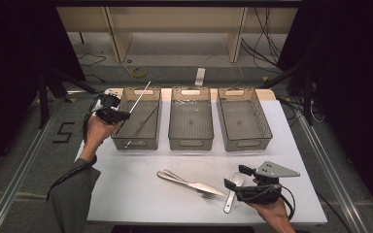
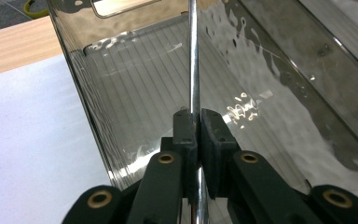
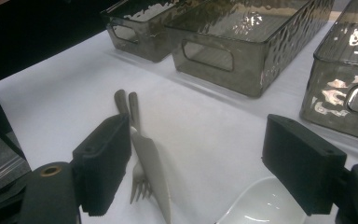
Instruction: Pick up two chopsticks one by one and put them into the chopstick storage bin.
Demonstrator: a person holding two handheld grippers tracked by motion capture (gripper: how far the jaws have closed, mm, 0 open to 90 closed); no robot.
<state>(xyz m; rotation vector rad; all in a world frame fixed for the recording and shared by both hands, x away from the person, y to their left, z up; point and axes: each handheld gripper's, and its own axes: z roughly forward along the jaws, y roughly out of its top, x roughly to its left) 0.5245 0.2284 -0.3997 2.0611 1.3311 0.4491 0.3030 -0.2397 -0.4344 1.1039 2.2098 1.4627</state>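
- Two grippers work a white table [image 1: 141, 194]: at the near edge, around 5 o'clock in the high view, the right gripper [image 1: 236, 176] hovers with its jaws spread wide and nothing between them.
- Just ahead of it, a white spoon [image 1: 234, 187] lies at its 12 o'clock with the bowl between the open jaws but untouched; a knife [image 1: 201, 186] and a fork [image 1: 175, 176] lie crossed at its 10 o'clock, as the right gripper view has them.
- Farther out, at 10 o'clock on the table, the left gripper [image 2: 198, 122] is clenched on a thin metal rod [image 2: 194, 56], likely a chopstick, pinching it partway along its length.
- The rod runs straight out from the jaws toward 12 o'clock in the left gripper view, over the left tray [image 1: 146, 138]; in the high view it slants up past that tray's far rim, while a second rod [image 1: 141, 127] lies inside the tray.
- Judged by its look, the rod is light, stiff and slick, so it may pivot or slide in the pads; a hold nearer its middle should steady it.
- Beyond, the middle tray [image 1: 190, 141] and the right tray [image 1: 245, 141] stand side by side at 12 and 1 o'clock.
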